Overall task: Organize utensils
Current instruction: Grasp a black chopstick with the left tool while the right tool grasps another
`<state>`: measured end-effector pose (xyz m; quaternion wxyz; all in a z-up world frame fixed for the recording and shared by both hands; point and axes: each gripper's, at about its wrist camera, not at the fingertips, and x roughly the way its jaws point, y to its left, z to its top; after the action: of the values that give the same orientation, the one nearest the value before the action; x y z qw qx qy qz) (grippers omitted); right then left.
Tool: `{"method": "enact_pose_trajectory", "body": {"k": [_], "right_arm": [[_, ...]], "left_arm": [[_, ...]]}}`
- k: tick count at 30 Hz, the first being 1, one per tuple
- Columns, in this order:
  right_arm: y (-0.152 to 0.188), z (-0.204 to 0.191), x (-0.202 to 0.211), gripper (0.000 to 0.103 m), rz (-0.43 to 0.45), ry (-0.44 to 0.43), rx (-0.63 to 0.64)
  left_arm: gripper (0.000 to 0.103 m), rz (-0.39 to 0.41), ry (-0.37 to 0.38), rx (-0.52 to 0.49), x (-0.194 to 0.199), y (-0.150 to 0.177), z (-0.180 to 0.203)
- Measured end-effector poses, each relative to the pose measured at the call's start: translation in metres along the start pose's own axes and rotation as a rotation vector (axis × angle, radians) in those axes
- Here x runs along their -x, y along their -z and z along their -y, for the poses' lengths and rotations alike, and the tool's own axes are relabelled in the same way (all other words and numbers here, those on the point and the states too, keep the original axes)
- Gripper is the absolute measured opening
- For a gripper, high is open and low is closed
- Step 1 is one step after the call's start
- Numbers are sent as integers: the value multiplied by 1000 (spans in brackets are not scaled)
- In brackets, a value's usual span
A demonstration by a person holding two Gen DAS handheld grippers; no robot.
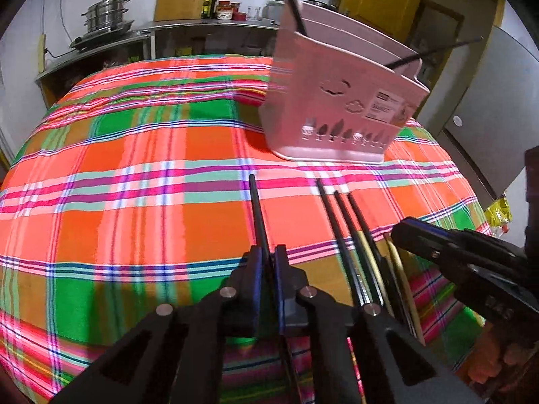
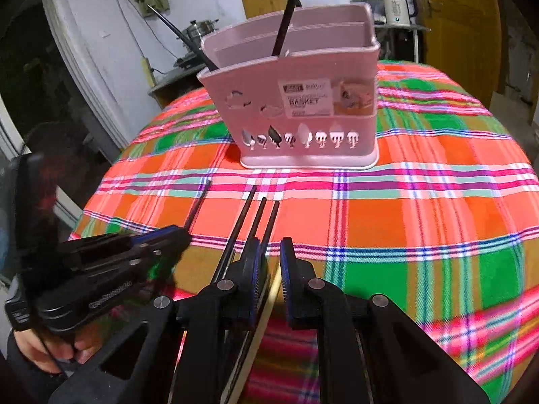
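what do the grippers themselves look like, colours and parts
Both the left gripper and the right gripper are matte black linkage arms with round silver pivot pins and flat fingers faced with blue pads. One side carries faint embossed lettering, unreadable.

White wall [image 1: 27, 54], yellow door [image 2: 454, 27], steel counter [image 1: 111, 45]

Bare tablecloth [image 1: 134, 181] left of basket [image 1: 337, 101]

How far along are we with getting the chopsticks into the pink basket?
Done: two black chopsticks already stand in the pink basket. In hand: the left gripper is shut on one chopstick. The right gripper is open over the rest. Left: three black chopsticks and a pale one lie on the tablecloth.
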<state>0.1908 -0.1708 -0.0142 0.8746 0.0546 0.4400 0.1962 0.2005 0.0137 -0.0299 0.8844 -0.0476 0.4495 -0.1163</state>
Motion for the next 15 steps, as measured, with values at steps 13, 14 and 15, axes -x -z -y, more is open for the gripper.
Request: {"method": "enact_pose_trajectory", "body": {"k": [13, 14, 15], "right_arm": [[-9, -1, -17, 12, -50, 29, 6], [-11, -1, -18, 12, -55, 30, 7], [-11, -2, -19, 12, -58, 32, 11]], "left_arm": [[14, -22, -6, -3, -10, -16, -4], [14, -22, -8, -5, -11, -17, -4], [14, -22, -10, -6, -12, -18, -4]]}}
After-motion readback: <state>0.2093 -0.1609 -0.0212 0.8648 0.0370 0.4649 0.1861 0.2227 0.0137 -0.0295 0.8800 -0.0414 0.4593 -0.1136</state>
